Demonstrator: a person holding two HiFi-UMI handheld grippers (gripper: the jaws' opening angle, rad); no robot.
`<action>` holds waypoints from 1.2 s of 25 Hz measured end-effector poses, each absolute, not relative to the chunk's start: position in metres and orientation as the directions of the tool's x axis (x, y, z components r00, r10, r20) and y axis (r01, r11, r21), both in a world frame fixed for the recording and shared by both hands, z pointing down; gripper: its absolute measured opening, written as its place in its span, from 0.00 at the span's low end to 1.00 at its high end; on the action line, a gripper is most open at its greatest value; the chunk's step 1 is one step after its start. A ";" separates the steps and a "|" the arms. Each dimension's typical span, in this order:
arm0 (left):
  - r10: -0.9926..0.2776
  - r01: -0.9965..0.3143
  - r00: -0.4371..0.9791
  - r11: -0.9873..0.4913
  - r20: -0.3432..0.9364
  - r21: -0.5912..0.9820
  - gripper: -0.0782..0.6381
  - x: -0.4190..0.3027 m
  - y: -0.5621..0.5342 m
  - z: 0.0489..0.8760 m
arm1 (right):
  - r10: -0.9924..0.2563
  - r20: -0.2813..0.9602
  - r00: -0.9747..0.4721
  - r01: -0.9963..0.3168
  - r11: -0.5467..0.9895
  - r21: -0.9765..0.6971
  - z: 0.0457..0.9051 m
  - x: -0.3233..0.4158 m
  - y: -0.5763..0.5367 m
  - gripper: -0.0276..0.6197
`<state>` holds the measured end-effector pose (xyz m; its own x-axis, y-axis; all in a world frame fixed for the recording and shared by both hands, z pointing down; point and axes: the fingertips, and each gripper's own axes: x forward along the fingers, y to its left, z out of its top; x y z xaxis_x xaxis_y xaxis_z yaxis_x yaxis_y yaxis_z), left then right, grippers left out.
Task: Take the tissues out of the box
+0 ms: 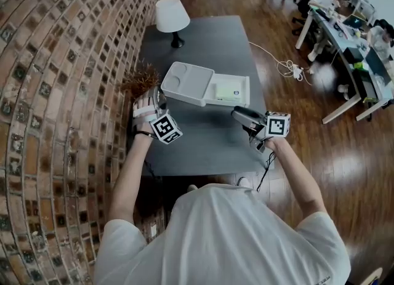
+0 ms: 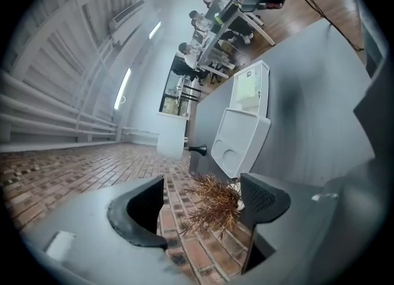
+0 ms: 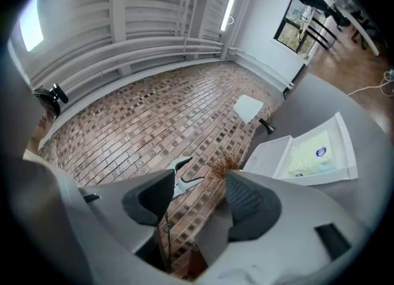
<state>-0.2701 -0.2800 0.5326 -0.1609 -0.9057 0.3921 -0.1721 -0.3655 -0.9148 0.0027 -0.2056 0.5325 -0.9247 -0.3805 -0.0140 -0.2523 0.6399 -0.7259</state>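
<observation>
A white box (image 1: 188, 84) lies open in the middle of the grey table (image 1: 209, 139), with its lid flipped toward the brick wall. A pale green tissue pack (image 1: 229, 88) rests in its tray. My left gripper (image 1: 155, 100) hovers just left of the lid and its jaws stand apart with nothing between them. My right gripper (image 1: 239, 114) hangs shut just in front of the tray's right end and holds nothing. The left gripper view shows the left gripper (image 2: 202, 207), the box (image 2: 240, 136) and the tissue pack (image 2: 249, 90) ahead. The right gripper view shows the right gripper (image 3: 200, 194) and the tissue pack (image 3: 311, 154) to the right.
A white lamp (image 1: 171, 16) stands at the table's far end. A dried brown plant (image 1: 140, 80) sits against the brick wall (image 1: 61, 93) beside my left gripper. A cable (image 1: 289, 68) lies on the wooden floor, and office desks with people (image 1: 351, 25) stand at the back right.
</observation>
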 end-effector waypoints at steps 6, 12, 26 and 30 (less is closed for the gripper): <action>-0.885 -0.263 -0.162 -0.388 0.437 -0.884 0.66 -0.277 -0.275 0.541 | -0.402 0.022 -0.915 -0.307 0.661 -0.685 0.531 0.013 -0.215 0.44; -0.846 -0.357 -0.166 -0.428 0.507 -0.830 0.66 -0.285 -0.269 0.556 | -0.410 0.088 -0.908 -0.372 0.688 -0.623 0.535 0.021 -0.223 0.44; -0.786 -0.516 -0.149 -0.455 0.600 -0.725 0.66 -0.311 -0.247 0.582 | -0.464 0.182 -0.867 -0.497 0.777 -0.387 0.517 0.047 -0.235 0.44; -0.779 -0.585 -0.118 -0.446 0.615 -0.677 0.66 -0.314 -0.239 0.577 | -0.472 0.206 -0.857 -0.515 0.786 -0.342 0.514 0.055 -0.234 0.44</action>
<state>-0.3143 -0.2395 0.5774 -0.1182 -0.7792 0.6155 -0.5853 -0.4460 -0.6771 0.0549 -0.2344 0.5145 -0.8570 -0.4723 0.2060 -0.5153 0.7857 -0.3422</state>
